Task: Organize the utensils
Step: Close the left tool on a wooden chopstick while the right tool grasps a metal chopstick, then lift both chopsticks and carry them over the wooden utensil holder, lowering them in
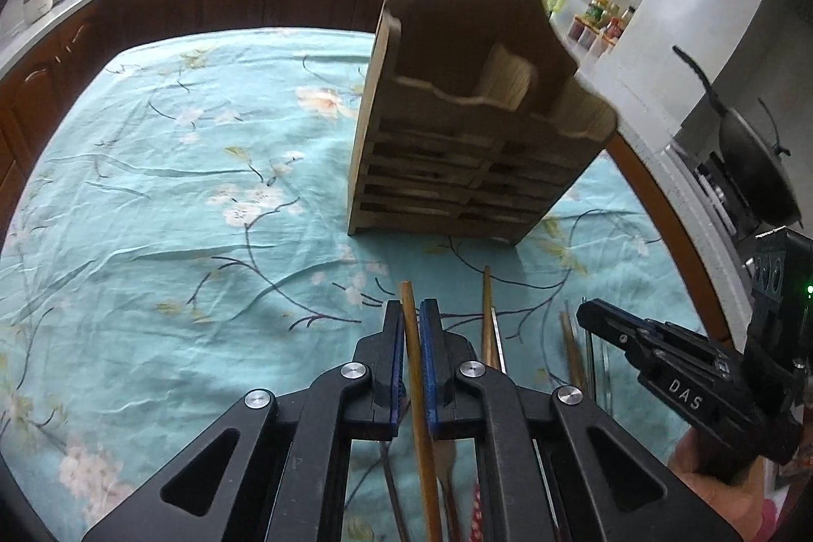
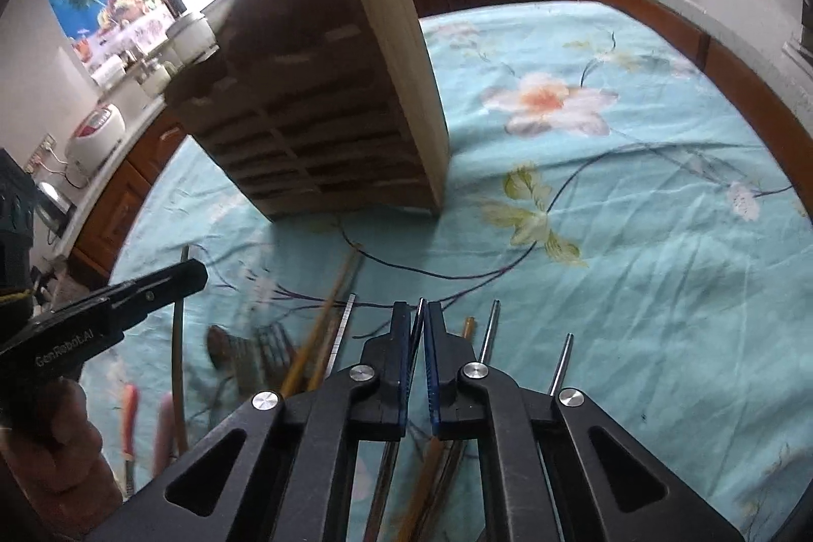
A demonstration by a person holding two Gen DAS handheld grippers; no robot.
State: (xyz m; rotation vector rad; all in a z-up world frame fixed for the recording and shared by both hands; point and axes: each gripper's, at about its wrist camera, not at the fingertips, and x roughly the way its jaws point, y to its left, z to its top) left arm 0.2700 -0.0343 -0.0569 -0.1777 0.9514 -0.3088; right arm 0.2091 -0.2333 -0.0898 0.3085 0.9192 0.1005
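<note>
Clamping a thin wooden chopstick (image 1: 412, 354), the left hand-held gripper (image 1: 412, 339) grips mid-shaft; it seems light, stiff, slippery. The right hand-held gripper (image 2: 417, 339) looks clenched, apparently empty.

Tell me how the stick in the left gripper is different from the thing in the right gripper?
The left gripper pinches a round wooden chopstick that pokes well past its fingertips. The right gripper pinches something thin, flat and dark, barely reaching past its fingertips; what it is, I cannot tell. Both grippers are shut and point toward the wooden utensil holder.
</note>
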